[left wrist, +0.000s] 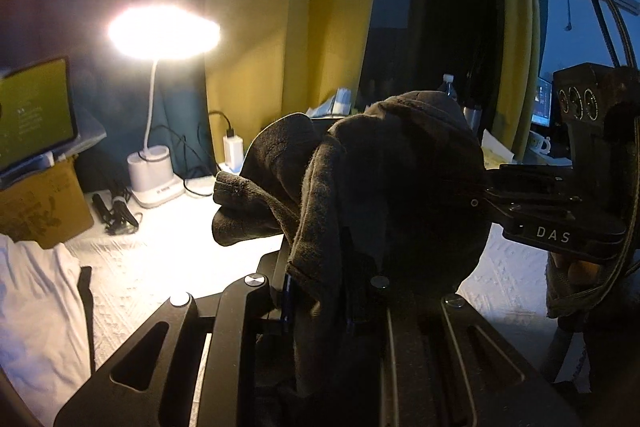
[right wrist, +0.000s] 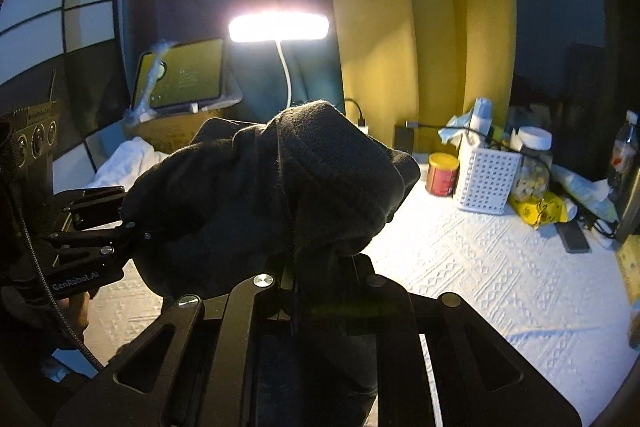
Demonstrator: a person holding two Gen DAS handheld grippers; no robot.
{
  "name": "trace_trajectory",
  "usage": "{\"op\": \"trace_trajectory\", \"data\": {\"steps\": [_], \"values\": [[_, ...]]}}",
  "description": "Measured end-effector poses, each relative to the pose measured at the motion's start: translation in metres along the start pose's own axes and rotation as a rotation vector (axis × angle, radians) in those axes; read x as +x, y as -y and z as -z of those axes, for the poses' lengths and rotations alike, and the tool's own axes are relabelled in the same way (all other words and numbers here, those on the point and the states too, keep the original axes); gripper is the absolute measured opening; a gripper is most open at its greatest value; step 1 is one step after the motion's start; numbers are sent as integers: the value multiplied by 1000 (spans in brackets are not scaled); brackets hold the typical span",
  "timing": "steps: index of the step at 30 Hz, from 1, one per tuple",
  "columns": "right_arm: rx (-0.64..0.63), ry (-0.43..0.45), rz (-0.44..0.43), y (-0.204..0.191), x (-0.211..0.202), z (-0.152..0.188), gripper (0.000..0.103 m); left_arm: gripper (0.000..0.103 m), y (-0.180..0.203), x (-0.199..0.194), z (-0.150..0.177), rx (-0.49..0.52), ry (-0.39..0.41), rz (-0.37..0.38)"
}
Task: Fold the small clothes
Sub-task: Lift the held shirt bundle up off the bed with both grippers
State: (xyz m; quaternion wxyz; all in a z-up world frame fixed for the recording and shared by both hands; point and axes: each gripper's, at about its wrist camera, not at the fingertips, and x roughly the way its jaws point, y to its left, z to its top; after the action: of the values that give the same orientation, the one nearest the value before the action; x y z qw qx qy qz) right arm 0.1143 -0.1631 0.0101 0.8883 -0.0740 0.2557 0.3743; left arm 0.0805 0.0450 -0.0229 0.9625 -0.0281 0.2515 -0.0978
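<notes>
A dark, fuzzy small garment (left wrist: 400, 179) hangs bunched in the air above the white table cover (left wrist: 160, 259), held between both grippers. My left gripper (left wrist: 320, 267) is shut on its near fold, and the cloth drapes over the fingers and hides the tips. From the right, my right gripper (left wrist: 492, 195) pinches the garment's far edge. In the right wrist view the same garment (right wrist: 260, 187) covers the right gripper (right wrist: 316, 267), which is shut on it. There the left gripper (right wrist: 136, 227) bites its left side.
A lit desk lamp (left wrist: 160, 31) stands at the back by a tablet (left wrist: 36, 111) on a cardboard box (left wrist: 40, 211). White cloth (left wrist: 36, 307) lies at left. A red can (right wrist: 442, 175), white basket (right wrist: 486, 183), jar (right wrist: 532, 163) and bottle (right wrist: 624, 147) crowd the back right.
</notes>
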Motion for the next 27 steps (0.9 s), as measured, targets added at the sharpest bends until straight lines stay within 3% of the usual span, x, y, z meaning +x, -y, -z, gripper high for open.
{"op": "trace_trajectory", "data": {"steps": [27], "values": [[-89, 213, 1, -66, -104, -26, 15, 16, 16, -94, -10, 75, 242, -29]]}}
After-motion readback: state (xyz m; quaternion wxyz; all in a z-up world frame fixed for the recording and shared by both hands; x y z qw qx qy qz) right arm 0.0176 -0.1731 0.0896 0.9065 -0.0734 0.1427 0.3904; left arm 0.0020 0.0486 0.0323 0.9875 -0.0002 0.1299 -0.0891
